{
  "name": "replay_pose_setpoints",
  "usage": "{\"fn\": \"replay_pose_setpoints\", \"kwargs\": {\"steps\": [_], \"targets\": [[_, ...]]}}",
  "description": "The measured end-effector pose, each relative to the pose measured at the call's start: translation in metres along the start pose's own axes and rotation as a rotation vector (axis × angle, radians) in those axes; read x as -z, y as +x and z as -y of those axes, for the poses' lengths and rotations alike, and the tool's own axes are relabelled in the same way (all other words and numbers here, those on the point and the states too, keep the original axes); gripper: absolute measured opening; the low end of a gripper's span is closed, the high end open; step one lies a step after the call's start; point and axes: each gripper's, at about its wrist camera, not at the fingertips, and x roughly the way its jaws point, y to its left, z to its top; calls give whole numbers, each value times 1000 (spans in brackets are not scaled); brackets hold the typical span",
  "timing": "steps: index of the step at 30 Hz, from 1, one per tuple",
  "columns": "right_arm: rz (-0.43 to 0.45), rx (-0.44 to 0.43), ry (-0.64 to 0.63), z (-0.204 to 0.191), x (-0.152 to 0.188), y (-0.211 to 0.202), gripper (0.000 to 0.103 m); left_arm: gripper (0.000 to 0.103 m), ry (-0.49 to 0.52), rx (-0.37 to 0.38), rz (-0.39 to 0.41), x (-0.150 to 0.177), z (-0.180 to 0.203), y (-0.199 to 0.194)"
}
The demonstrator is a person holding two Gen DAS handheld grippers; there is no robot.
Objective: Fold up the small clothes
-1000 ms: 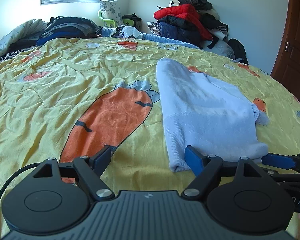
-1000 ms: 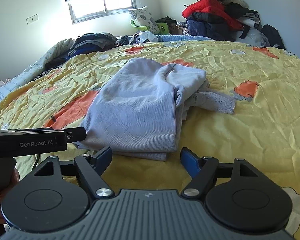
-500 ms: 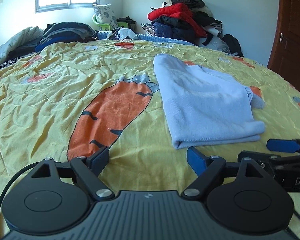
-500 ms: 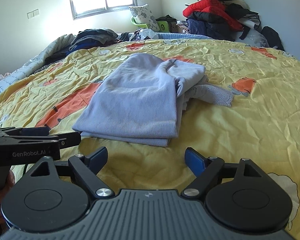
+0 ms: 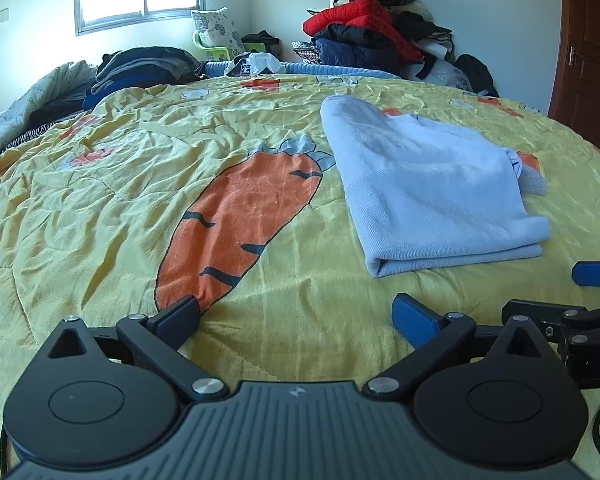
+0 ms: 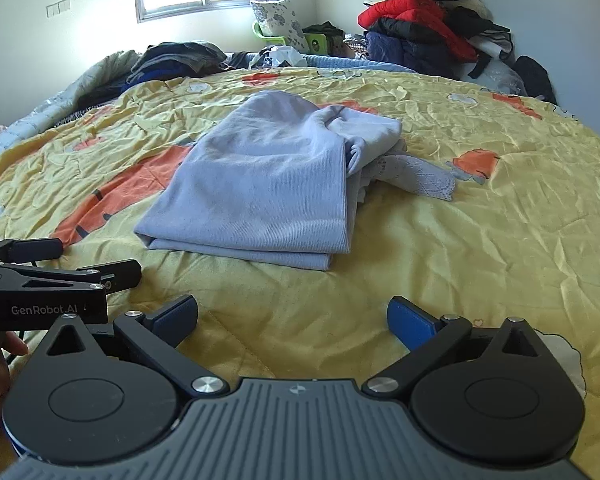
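Observation:
A pale blue knit garment [image 5: 428,184] [image 6: 268,184] lies folded on the yellow carrot-print bedspread [image 5: 140,200] [image 6: 500,220], a lacy edge sticking out on its right side. My left gripper [image 5: 296,314] hovers short of the garment's near fold, a little to its left, its jaws opening wide with nothing between them. My right gripper [image 6: 292,314] also hovers before the fold, its jaws opening, nothing between them. The right gripper's fingers [image 5: 596,274] show at the left wrist view's right edge. The left gripper [image 6: 60,264] shows at the right wrist view's left edge.
A heap of red, black and navy clothes [image 5: 376,40] [image 6: 428,28] is piled at the far right corner. Dark folded clothes [image 5: 140,68] and a pillow [image 6: 276,20] lie at the bed's far end under a window. A brown door [image 5: 592,52] stands at right.
Both grippers have drawn back from the garment's near fold, leaving bare bedspread in between, and their jaws stand wider. The garment lies as before.

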Motion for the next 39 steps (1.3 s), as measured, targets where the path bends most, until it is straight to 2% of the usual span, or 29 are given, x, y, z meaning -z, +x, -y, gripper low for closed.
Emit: {"fn": "replay_pose_setpoints", "kwargs": {"steps": [11, 17, 23, 27, 39], "targets": [[-12, 6, 56, 17, -2, -3, 102, 103, -5, 4, -1, 1, -1, 0], [-12, 25, 25, 6, -2, 1, 102, 103, -5, 5, -1, 0, -1, 0], [-10, 45, 31, 16, -1, 2, 102, 103, 0, 8, -1, 1, -1, -1], [-9, 68, -44, 9, 2, 5, 103, 103, -1, 7, -1, 1, 0, -1], [19, 59, -45, 11, 6, 4, 103, 103, -1, 7, -1, 1, 0, -1]]}}
